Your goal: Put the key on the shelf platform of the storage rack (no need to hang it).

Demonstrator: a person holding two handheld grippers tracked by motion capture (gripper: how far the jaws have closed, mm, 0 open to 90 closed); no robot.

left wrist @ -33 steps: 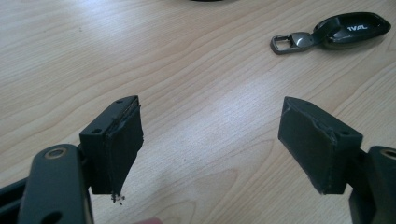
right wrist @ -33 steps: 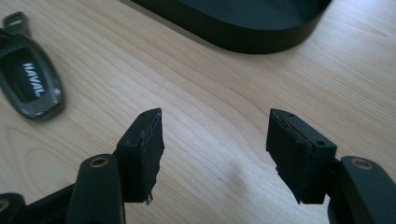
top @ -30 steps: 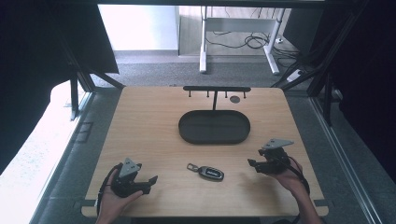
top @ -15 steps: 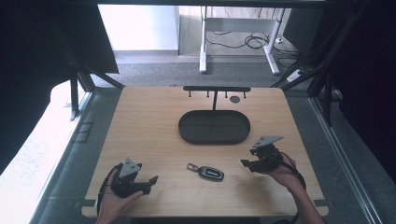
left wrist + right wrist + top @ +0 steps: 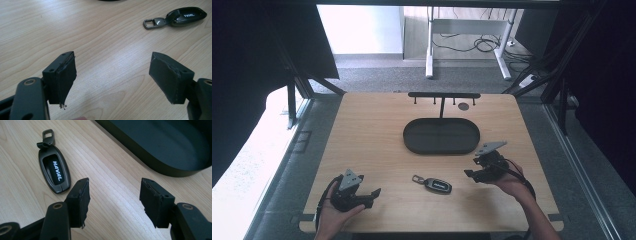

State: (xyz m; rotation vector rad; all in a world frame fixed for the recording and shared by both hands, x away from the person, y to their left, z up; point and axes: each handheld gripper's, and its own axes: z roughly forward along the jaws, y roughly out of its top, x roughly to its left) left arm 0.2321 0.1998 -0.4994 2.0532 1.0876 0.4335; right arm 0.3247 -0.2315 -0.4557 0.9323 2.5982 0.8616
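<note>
A dark car key fob (image 5: 436, 184) with a metal loop lies flat on the wooden table (image 5: 362, 145), near the front middle. It reads HAVAL in the right gripper view (image 5: 54, 171) and sits at the top right of the left gripper view (image 5: 185, 16). My right gripper (image 5: 471, 172) is held just right of the fob, open, jaws empty (image 5: 113, 200). At the front left my left gripper (image 5: 374, 192) rests low over the table, open and empty (image 5: 112, 75), pointing toward the fob.
A black oval tray (image 5: 441, 136) sits mid-table behind the fob, its rim close to the right gripper (image 5: 150, 163). Behind it stands a black rack with small hooks (image 5: 443, 95) and a small round disc (image 5: 463, 106). The table's front edge is near both hands.
My right gripper has moved left and a little forward, closing in on the key fob. The left gripper and the fob have stayed put.
</note>
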